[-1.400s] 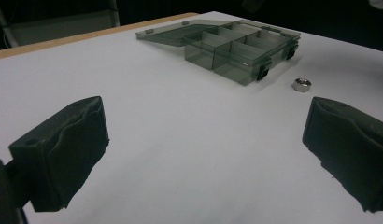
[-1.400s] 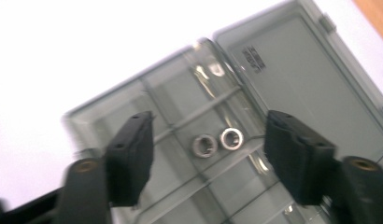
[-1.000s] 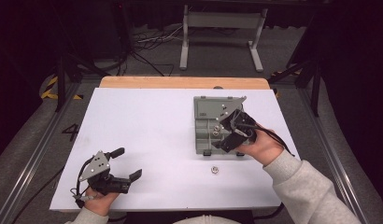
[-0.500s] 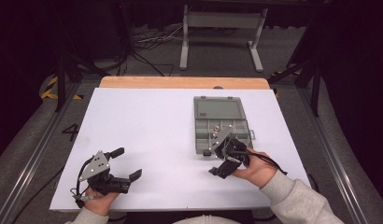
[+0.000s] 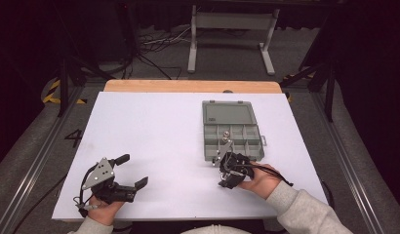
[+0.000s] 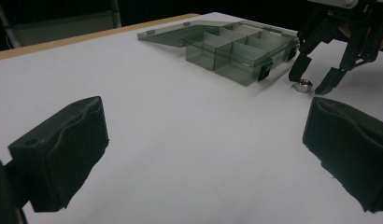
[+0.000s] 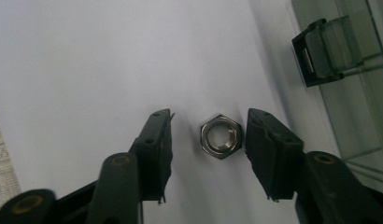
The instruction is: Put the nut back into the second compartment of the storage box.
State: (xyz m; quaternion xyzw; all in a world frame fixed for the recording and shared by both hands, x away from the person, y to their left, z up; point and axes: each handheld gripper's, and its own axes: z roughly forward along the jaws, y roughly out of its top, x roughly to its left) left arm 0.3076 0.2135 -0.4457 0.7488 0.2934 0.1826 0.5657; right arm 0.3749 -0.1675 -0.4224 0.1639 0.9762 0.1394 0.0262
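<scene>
Right gripper (image 7: 208, 135) is down at the white table (image 5: 154, 136), jaws parted a little around a steel hex nut (image 7: 220, 136) lying flat just in front of the open grey organiser box (image 5: 232, 136). Left gripper (image 5: 132, 170) sits well apart, jaws spread wide, holding nothing.

Black two-jaw grippers (image 5: 129, 186) with grey three-cornered plates; grey sleeve (image 5: 305, 212) on right arm.

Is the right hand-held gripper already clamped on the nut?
No. In the right gripper view the hex nut lies flat on the white table between the right hand-held gripper jaws, with a gap on each side.
</scene>
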